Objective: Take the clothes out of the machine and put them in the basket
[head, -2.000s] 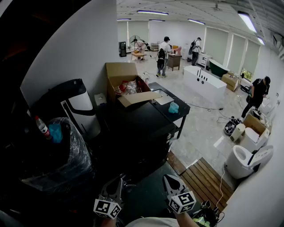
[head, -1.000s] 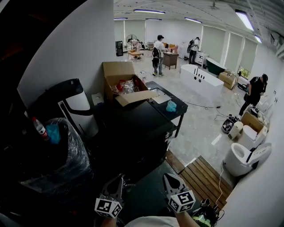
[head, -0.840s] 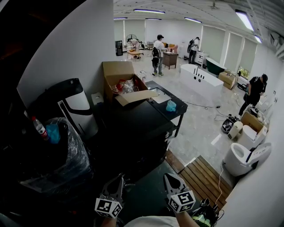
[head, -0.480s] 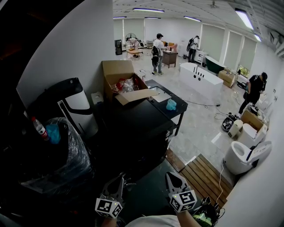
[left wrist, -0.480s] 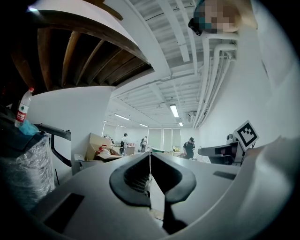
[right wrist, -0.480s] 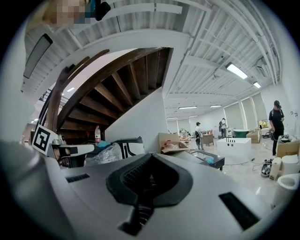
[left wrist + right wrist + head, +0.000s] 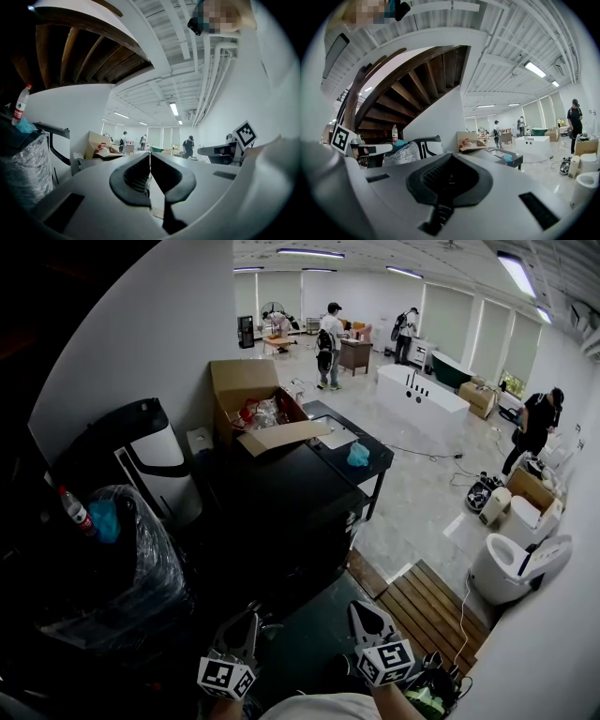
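Note:
Both grippers are held low at the bottom edge of the head view, pointing level into the room. My left gripper (image 7: 247, 622) has its jaws together with nothing between them, as the left gripper view (image 7: 150, 157) also shows. My right gripper (image 7: 362, 611) is likewise shut and empty (image 7: 451, 158). Ahead of them stands a low black table (image 7: 281, 488). A black-and-white appliance (image 7: 150, 442) with a dark curved lid stands at the left against the wall. I cannot make out any clothes or a basket in these views.
A bin lined with clear plastic (image 7: 122, 559) holds a bottle (image 7: 73, 510) at the left. An open cardboard box (image 7: 255, 404) sits at the table's far end. Wooden decking (image 7: 431, 610) and a white toilet (image 7: 511, 568) lie to the right. Several people stand far back.
Both grippers have kept their places and stayed shut. The head view has shifted slightly, so the room sits a little higher in the picture. People in the background have moved.

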The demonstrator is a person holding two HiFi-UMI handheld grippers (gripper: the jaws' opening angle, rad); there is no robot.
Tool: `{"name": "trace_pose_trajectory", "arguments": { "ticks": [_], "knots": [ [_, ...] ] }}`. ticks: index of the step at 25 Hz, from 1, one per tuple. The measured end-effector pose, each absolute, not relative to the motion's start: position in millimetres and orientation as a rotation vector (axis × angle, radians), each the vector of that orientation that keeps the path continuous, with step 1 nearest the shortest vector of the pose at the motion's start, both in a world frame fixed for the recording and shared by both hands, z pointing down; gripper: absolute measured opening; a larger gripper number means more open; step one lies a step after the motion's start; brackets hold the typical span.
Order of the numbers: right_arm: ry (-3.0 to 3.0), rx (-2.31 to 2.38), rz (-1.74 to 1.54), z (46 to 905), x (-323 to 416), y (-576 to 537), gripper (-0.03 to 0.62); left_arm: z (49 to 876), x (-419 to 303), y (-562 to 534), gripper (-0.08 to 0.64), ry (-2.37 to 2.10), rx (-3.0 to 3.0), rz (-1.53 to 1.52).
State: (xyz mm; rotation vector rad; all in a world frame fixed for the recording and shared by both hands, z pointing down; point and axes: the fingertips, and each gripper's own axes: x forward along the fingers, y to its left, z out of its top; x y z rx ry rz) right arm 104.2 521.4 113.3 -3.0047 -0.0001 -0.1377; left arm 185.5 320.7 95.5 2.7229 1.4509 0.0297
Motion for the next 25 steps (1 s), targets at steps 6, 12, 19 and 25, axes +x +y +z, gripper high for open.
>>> {"name": "trace_pose_trajectory", "arguments": {
  "ticks": [6,12,19,25],
  "knots": [
    [0.021,-2.999,-0.166,121,120,542,0.008,101,202,341,0.023,1.432,2.73,0.052],
    [0.054,-3.008,-0.183,126,143,566,0.008,108,220,367,0.023,1.415,2.746,0.068],
    [0.094,-3.002,-0.21,141,175,592,0.008,120,245,394,0.023,1.404,2.763,0.073],
    [0.101,-3.008,-0.212,161,205,619,0.008,144,272,413,0.023,1.373,2.788,0.095]
  ]
}}
